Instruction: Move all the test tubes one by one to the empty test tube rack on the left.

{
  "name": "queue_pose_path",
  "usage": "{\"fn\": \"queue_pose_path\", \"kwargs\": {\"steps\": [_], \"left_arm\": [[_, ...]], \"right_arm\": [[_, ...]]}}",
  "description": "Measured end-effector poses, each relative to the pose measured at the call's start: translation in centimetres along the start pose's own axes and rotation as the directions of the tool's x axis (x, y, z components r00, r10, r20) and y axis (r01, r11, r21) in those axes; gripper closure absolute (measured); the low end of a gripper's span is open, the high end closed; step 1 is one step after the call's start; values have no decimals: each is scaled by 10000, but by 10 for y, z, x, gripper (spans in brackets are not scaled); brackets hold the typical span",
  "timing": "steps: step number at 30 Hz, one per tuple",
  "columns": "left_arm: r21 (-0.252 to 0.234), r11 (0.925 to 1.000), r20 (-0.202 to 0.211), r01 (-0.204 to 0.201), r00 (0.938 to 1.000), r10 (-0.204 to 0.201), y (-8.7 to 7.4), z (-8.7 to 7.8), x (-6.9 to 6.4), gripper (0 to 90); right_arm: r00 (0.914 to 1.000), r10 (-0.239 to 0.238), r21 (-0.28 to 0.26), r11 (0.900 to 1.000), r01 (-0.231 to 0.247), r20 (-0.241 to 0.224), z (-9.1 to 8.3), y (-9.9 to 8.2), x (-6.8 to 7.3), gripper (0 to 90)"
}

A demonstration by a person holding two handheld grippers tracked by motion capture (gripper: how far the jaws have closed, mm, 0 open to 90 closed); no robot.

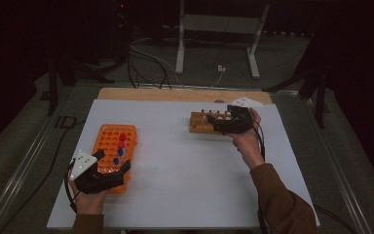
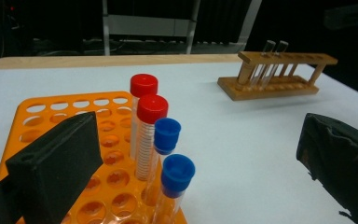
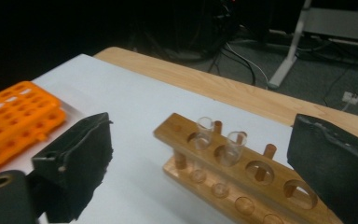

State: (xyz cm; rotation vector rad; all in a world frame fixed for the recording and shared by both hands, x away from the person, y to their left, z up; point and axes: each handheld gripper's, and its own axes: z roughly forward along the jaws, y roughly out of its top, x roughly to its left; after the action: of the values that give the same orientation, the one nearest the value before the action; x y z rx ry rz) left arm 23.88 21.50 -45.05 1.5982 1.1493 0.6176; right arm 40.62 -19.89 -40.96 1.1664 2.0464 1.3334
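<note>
Wooden rack (image 3: 242, 172) with two glass tubes (image 3: 205, 127) just below right gripper (image 3: 200, 172), jaws apart, nothing between them.

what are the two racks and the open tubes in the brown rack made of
Brown rack: wood by its visible grain, matt. Orange rack: likely moulded plastic, uniform colour, slight sheen. Open tubes: clear, glass or clear plastic; the look leaves it open.

Dark room, dim light. White sheet (image 1: 185, 165) covers a wooden table (image 1: 175, 94). Grey floor (image 1: 214, 58) behind, with loose cables (image 1: 146, 61) and a white metal stand (image 1: 219, 29). Black backdrop.
</note>
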Motion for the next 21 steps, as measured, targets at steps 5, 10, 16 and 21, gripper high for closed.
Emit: {"fn": "queue_pose_path", "kwargs": {"steps": [5,10,16,21], "left_arm": [[-41,9999,74,-152,9999,152,1,1,-4,5],[-49,9999,56,-144,9999,145,1,1,-4,5],[-70,9999,91,-152,9998,152,1,1,-6,5],[-53,9999,99,-144,9998,145,1,1,-7,5]], "right_arm": [[9988,380,212,9990,-387,319,14,-1,-10,218],[9955,150,503,9985,-198,937,27,-6,-17,404],[9941,297,730,9966,-374,1041,42,-11,-23,550],[9934,448,891,9945,-543,1060,53,-15,-24,640]]}}
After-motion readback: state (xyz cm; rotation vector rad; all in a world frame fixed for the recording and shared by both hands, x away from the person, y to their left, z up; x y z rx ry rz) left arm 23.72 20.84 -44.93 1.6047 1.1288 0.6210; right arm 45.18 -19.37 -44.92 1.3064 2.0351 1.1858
